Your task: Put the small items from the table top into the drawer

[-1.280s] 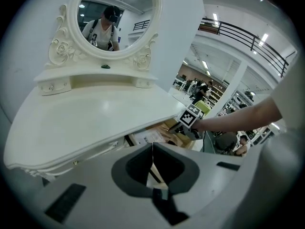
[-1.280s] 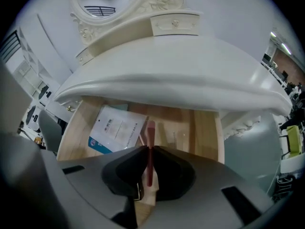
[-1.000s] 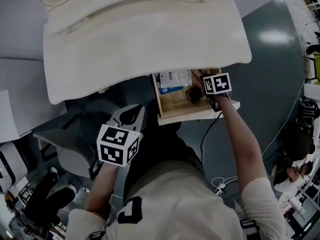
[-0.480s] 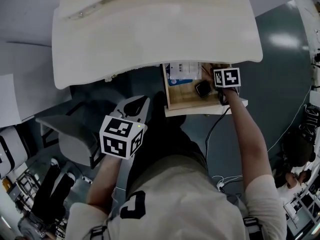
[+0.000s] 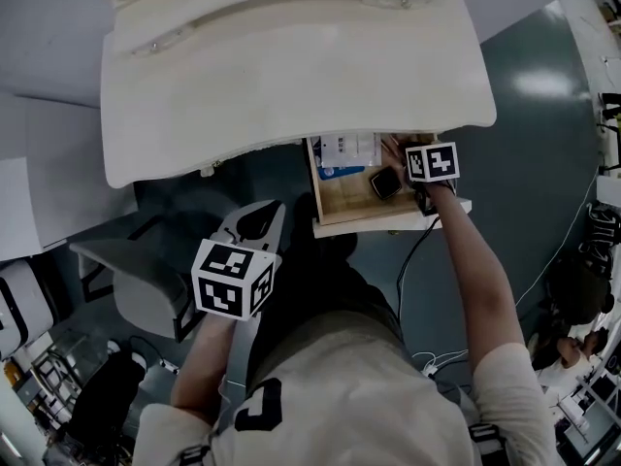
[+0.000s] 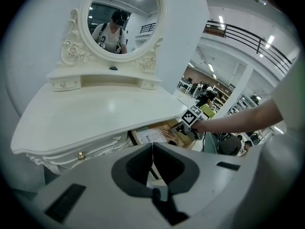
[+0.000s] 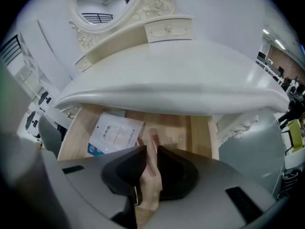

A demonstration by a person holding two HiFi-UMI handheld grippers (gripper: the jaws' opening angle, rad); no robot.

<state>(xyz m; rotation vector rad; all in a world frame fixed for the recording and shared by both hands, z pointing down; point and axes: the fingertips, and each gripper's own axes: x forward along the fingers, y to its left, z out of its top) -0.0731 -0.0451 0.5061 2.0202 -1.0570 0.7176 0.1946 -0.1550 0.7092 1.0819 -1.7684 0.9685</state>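
From overhead in the head view, the white table (image 5: 291, 85) fills the top of the picture, and I can spot no small items loose on its surface. Below its front edge the wooden drawer (image 5: 335, 212) is pulled out. A white-and-blue packet (image 5: 342, 153) and a dark square thing (image 5: 386, 183) already lie inside. The right claw (image 5: 417, 175) reaches down into the drawer's right side, just beside that dark square. The left claw (image 5: 264, 210) hangs well apart from it, low in front of the person, over nothing.

Over to the left gripper view: the jaws are pressed together with nothing between them. Beyond them stand the oval mirror (image 6: 121, 18), the bare-looking table top and the open drawer.

Now the right gripper view, and this is the action. The jaws stand narrow, and they look pinched on a slim pink stick (image 7: 153, 140), low over the drawer floor, right of the packet.

By my reading we're late in the job: two things are stowed and the stick is inside the drawer but not yet let go. What's left appears to be releasing it and, perhaps, pushing the drawer closed.
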